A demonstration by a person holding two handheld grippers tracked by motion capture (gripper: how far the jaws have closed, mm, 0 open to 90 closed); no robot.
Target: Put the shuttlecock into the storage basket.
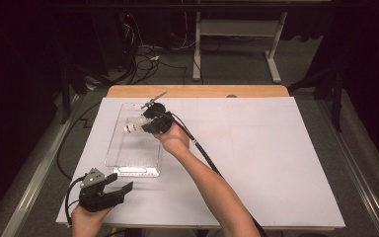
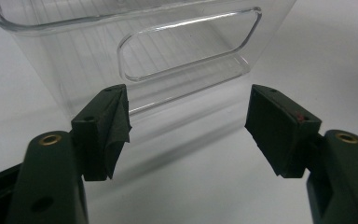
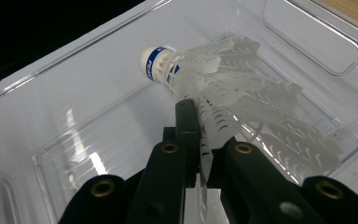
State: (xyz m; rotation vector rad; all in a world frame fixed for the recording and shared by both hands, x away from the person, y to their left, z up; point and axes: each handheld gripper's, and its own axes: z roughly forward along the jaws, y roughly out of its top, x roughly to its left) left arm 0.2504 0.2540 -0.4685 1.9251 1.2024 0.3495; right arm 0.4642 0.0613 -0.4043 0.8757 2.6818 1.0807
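- Behind the table, the room is pretty dark: grey floor, a tangle of cables [image 1: 145, 57] on it, and the white legs of another desk [image 1: 274, 54] further back.
- Then the table [image 1: 197, 91] itself, wooden edge showing at the far side, mostly covered by a big white sheet [image 1: 266, 158] that's plain and matte.
- On the left part of that sheet sits a clear plastic bin [image 1: 123, 160], long side running away from the person, with a handle cutout in its near end wall. From the left gripper view you're looking straight at that cutout.
- Over the far half of the bin is the right gripper [image 1: 145, 124], arm reaching in from the bottom of the high view, cable trailing back along the sheet.
- Its jaws are pressed together on the feather skirt of a white shuttlecock [image 3: 223, 88]. The shuttlecock is above the bin's floor, cork end with a blue band pointing away from the gripper, tilted sideways.
- Near the front left corner of the sheet, the left gripper [image 1: 121, 183] sits just short of the bin, jaws spread wide with nothing between them.
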